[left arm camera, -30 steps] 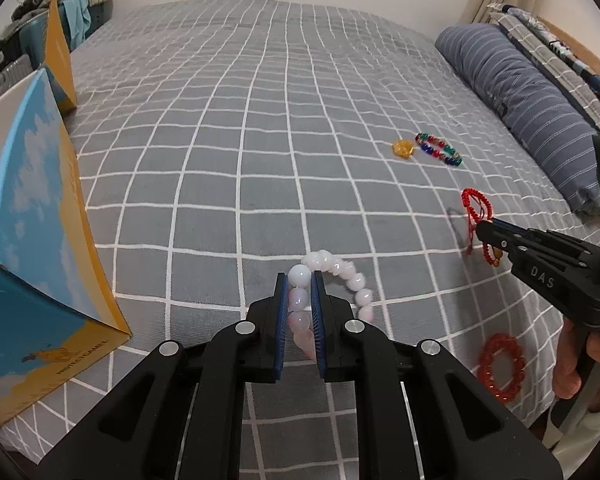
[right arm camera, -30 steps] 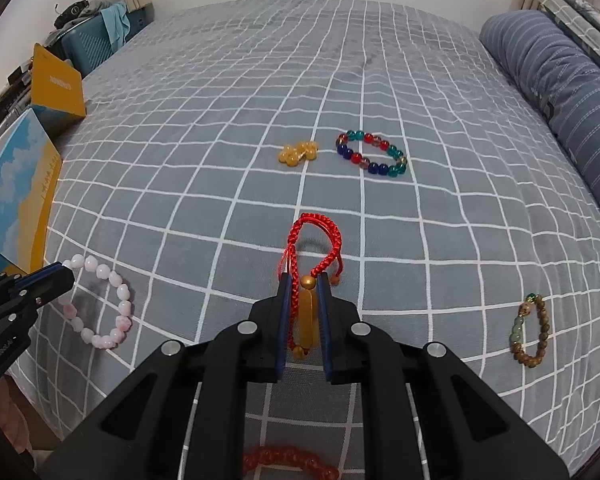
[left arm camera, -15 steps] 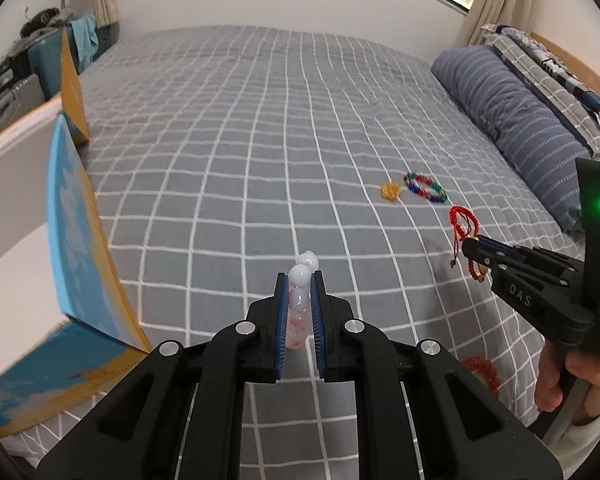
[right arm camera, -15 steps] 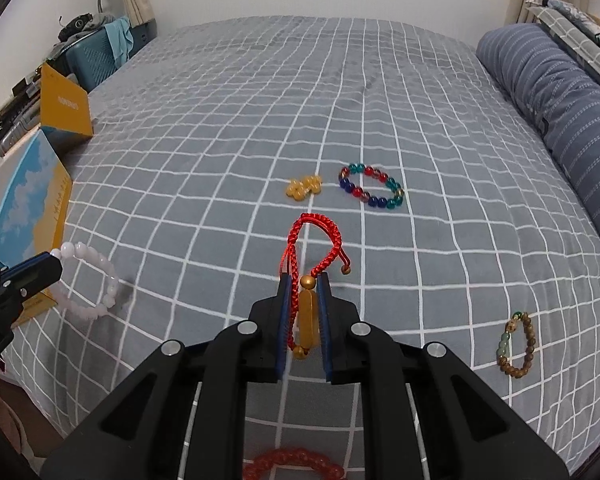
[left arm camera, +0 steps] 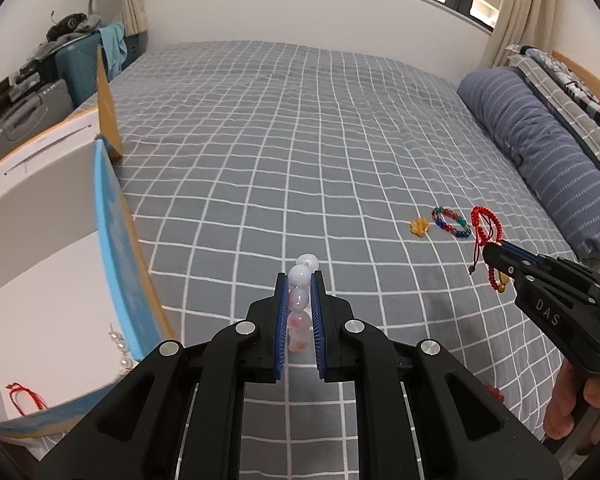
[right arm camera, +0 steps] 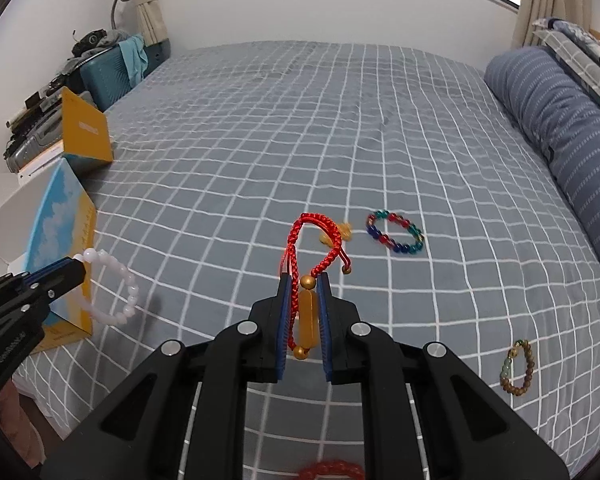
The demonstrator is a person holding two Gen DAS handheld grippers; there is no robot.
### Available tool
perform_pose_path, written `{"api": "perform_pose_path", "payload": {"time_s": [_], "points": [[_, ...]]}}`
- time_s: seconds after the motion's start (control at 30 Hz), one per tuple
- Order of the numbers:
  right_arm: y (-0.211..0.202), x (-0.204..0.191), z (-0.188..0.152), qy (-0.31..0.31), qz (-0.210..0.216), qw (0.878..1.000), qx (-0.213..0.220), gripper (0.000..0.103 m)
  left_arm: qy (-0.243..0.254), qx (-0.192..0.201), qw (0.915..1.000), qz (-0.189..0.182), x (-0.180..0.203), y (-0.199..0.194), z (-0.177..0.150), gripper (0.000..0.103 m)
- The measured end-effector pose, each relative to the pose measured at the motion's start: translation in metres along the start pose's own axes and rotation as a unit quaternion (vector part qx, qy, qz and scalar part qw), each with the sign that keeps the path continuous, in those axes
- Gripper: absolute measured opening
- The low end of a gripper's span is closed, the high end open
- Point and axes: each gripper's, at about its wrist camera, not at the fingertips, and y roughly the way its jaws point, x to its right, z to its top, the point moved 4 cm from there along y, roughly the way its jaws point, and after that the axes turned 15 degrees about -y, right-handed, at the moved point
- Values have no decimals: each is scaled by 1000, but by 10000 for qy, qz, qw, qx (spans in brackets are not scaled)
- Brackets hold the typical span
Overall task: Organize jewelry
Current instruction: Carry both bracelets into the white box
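Note:
My left gripper [left arm camera: 300, 280] is shut on a pale pink bead bracelet [left arm camera: 300, 300] and holds it in the air above the bed; the bracelet hangs from it in the right wrist view [right arm camera: 116, 284]. My right gripper [right arm camera: 304, 284] is shut on a red braided cord bracelet [right arm camera: 312, 248] with a gold bar, also lifted; it shows in the left wrist view [left arm camera: 486, 232]. An open white box [left arm camera: 40, 280] with blue-and-yellow flaps stands at the bed's left edge, holding a red cord [left arm camera: 24, 398] and a pearl piece [left arm camera: 120, 348].
On the grey checked bed lie a multicolour bead bracelet [right arm camera: 396, 232], a small amber piece [right arm camera: 340, 236], a brown-green bead bracelet [right arm camera: 518, 368] and a red bead bracelet [right arm camera: 332, 470]. A striped bolster pillow [right arm camera: 560, 128] lies at the right. Cluttered shelves [right arm camera: 40, 120] stand left.
Both grippers have risen from the bed with their bracelets. The pink bracelet has left the bedspread and hangs free. The left view now looks into the open box.

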Motion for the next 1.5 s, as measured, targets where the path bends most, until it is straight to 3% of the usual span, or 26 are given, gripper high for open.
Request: {"api": "perform_pose_path", "payload": {"time_s": [0.4, 0.77, 1.1, 1.5], "points": [[-14, -33, 32, -290, 78, 9995, 118, 12, -211, 227, 9993, 186, -24, -34, 27, 11], [-27, -80, 73, -629, 515, 9962, 326, 12, -501, 472, 9974, 229, -57, -76, 55, 11], [-31, -148, 101, -1022, 958, 9891, 446, 12, -966, 693, 9905, 697, -127, -103, 65, 11], [-16, -262, 116, -1768, 1448, 9728, 376, 12, -1588, 640, 9747, 1436, -233, -110, 48, 11]]}}
